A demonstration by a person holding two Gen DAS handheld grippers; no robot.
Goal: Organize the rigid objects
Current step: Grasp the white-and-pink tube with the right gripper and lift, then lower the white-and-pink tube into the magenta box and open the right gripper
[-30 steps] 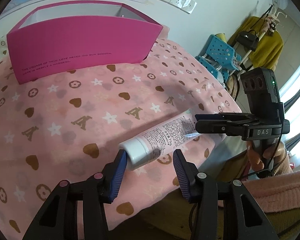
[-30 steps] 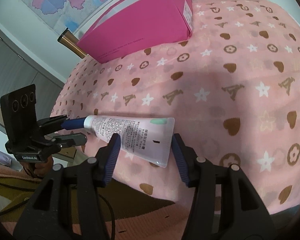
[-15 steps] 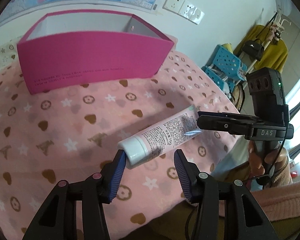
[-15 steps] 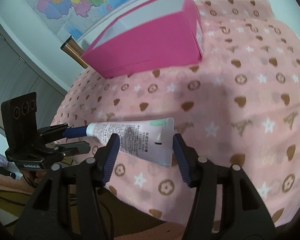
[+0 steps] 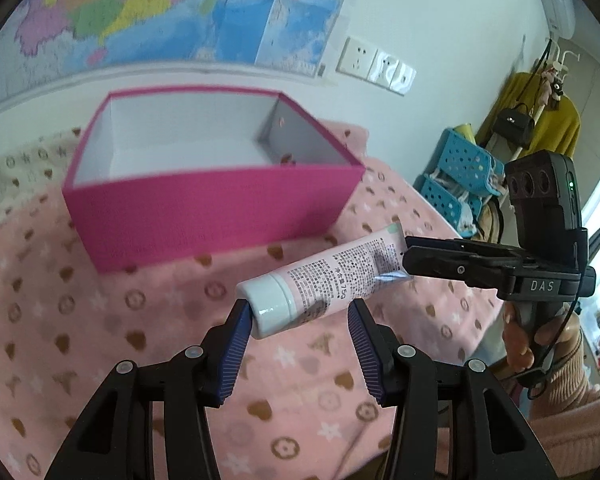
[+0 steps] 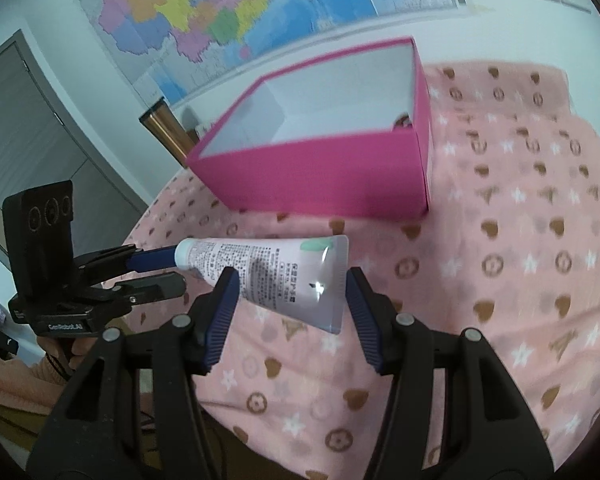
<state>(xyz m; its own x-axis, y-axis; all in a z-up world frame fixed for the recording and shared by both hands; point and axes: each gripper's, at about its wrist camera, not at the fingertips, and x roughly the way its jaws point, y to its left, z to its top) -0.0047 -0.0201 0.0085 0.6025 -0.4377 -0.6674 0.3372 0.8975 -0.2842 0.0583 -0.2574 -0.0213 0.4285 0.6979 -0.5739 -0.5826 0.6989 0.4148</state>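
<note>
**Tube airborne, box straight ahead**

You're carrying the pink-and-white plastic cream tube (image 5: 324,280) between both grippers, off the cloth, short of the open magenta cardboard box (image 5: 204,208). Its long axis runs across the box's near wall, cap toward your left. Left gripper (image 5: 300,344): jaws look spread, one pad touching the cap; can't tell if it's clamping. Right gripper (image 6: 288,312): straddles the crimped tail, pads close on both edges; grip unclear too. Neither hand is clearly nearer the box. My read: lift over the near wall, then lower in. Beneath: pink heart-and-star cloth (image 6: 540,272). Behind the box: wall map (image 6: 236,8).
</note>
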